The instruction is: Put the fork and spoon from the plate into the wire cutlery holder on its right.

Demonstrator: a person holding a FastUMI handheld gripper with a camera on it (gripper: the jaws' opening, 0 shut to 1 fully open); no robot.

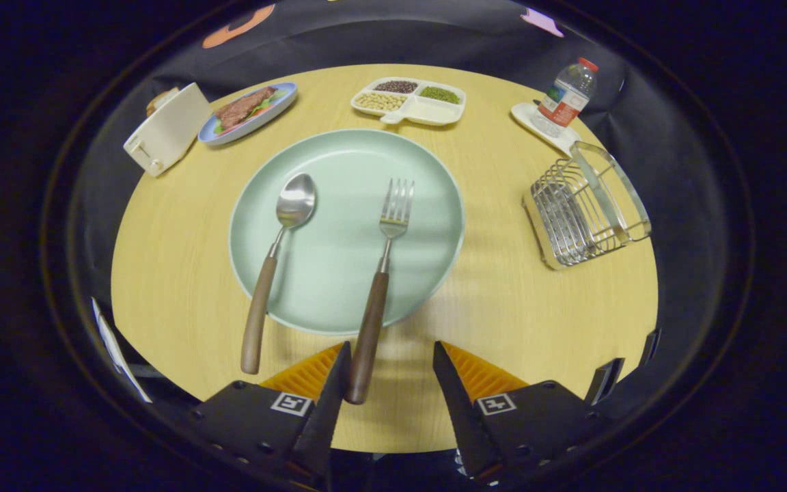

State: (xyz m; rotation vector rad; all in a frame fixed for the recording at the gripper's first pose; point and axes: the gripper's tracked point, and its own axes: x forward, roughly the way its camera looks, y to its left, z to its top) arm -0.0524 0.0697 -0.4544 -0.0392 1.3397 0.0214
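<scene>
Sharp focus, even overhead light, soft shadows, strong fisheye edge bending

fork (pixel 378 287) handle end behind finger (pixel 328 403)

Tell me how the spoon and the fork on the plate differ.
The spoon ends in a round bowl, the fork in tines. The fork's handle reaches between the open claw's fingers; the spoon's handle lies off to their side. Both have brown handles overhanging the plate.
</scene>
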